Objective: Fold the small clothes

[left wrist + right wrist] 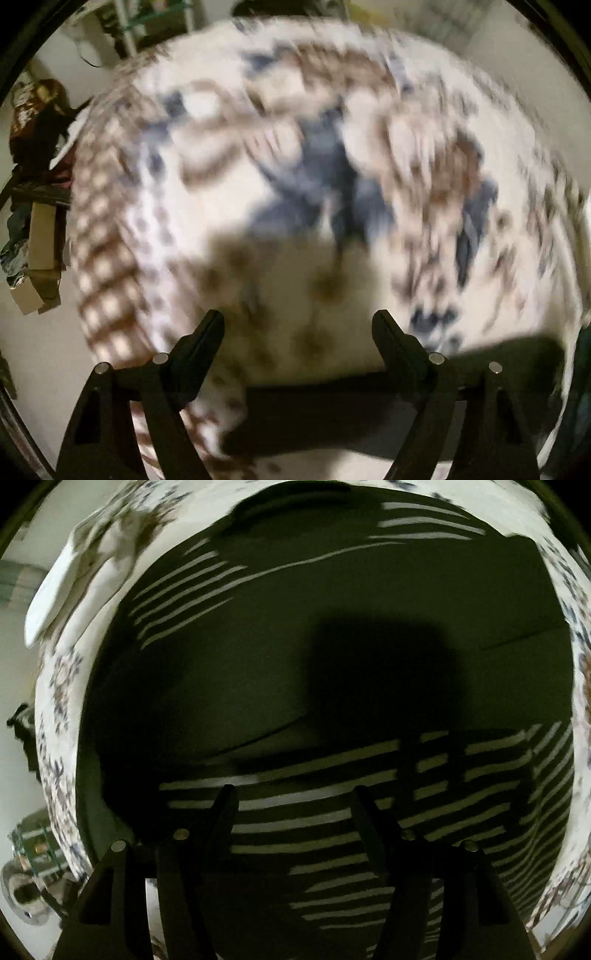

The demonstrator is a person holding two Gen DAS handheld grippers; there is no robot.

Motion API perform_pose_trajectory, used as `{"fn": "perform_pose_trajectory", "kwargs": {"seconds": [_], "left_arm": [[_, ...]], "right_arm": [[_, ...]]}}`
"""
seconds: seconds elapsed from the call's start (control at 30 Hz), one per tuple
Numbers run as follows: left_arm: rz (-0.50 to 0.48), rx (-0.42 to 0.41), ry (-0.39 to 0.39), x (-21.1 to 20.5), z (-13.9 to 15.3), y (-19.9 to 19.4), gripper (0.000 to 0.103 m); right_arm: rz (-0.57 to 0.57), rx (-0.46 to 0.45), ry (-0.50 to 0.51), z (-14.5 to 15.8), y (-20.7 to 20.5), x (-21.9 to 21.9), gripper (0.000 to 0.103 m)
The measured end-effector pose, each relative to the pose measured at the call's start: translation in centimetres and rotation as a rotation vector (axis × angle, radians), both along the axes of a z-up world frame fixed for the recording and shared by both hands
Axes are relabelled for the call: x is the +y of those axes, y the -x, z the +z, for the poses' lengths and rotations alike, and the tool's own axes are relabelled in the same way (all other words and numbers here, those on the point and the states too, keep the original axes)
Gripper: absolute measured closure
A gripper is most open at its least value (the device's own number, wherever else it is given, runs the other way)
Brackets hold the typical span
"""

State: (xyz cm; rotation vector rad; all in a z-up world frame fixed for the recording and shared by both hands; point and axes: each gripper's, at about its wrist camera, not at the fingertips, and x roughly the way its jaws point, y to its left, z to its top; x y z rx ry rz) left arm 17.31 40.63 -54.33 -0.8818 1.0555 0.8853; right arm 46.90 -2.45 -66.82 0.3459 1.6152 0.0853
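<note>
My left claw (297,326) points down with its two black fingers (207,332) spread apart and nothing between them; only the patterned cloth lies below. Just past the fingertips the cloth (280,266) is pale cream with brown and blue flower shapes (badly smeared by blur, so I cannot make out the print). At the bottom of the left view a dark strip (369,402) lies on the cloth beside my right finger; I cannot tell whether it is the garment or a shadow. Beyond the cloth's left edge are cardboard boxes (37,258) on a pale floor, and farther back a metal shelf frame (155,26).

My right claw (291,797) is also released, fingers (369,812) apart, hovering over a dark green garment (258,646) with white stripes. The striped part (314,819) lies straight under the fingertips, not pinched by them. The garment is spread flat and fills most of the right view, with more stripes toward its far left and top. It rests on the flowered cloth (55,701), which rings it on the left and right. A white folded piece (66,587) lies at the far left edge of the cloth.
</note>
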Motion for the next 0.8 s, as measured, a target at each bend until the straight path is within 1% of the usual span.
{"fn": "perform_pose_trajectory", "kwargs": {"seconds": [0.03, 0.07, 0.13, 0.17, 0.27, 0.33, 0.4, 0.43, 0.5, 0.57, 0.6, 0.7, 0.8], "left_arm": [[0.006, -0.023, 0.004, 0.2, 1.0, 0.5, 0.023], [0.005, -0.053, 0.033, -0.1, 2.0, 1.4, 0.023], [0.008, -0.081, 0.078, -1.4, 2.7, 3.1, 0.023], [0.002, -0.094, 0.111, -3.0, 2.6, 4.4, 0.023], [-0.043, -0.059, 0.180, -7.4, 0.6, 5.9, 0.023], [-0.049, -0.018, 0.180, -8.4, -1.0, 5.2, 0.023], [-0.012, -0.003, 0.180, -7.8, -2.6, 4.4, 0.023], [0.037, -0.009, 0.174, -6.7, -3.1, 3.8, 0.023], [0.094, -0.032, 0.152, -4.8, -3.0, 3.3, 0.023], [0.138, -0.055, 0.105, -2.8, -2.1, 3.3, 0.023], [0.154, -0.059, 0.103, -2.0, -1.9, 3.5, 0.023], [0.177, -0.082, 0.131, -1.6, -1.5, 4.4, 0.023], [0.162, -0.072, 0.149, -3.0, -0.3, 5.5, 0.023]], "right_arm": [[0.020, -0.007, -0.003, 0.2, 0.2, 0.4, 0.038], [0.033, -0.011, -0.006, 0.4, 0.3, 0.7, 0.038], [0.057, -0.017, -0.003, 0.6, 0.7, 1.1, 0.038], [0.060, -0.017, -0.004, 0.7, 0.7, 1.5, 0.038], [0.054, -0.007, -0.016, 0.5, 1.0, 2.1, 0.038], [0.057, -0.002, -0.011, 0.3, 0.8, 2.8, 0.038], [0.060, -0.003, 0.006, 0.0, 0.5, 3.6, 0.038], [0.061, -0.002, 0.010, 0.0, 0.4, 3.5, 0.038], [0.067, 0.000, 0.026, -0.1, 0.2, 3.7, 0.038], [0.076, 0.004, 0.034, -0.2, 0.2, 3.6, 0.038], [0.079, 0.009, 0.036, -0.2, 0.3, 3.6, 0.038], [0.083, 0.022, 0.025, -0.3, 0.3, 3.7, 0.038], [0.101, 0.023, 0.025, -0.3, 0.2, 4.4, 0.038]]}}
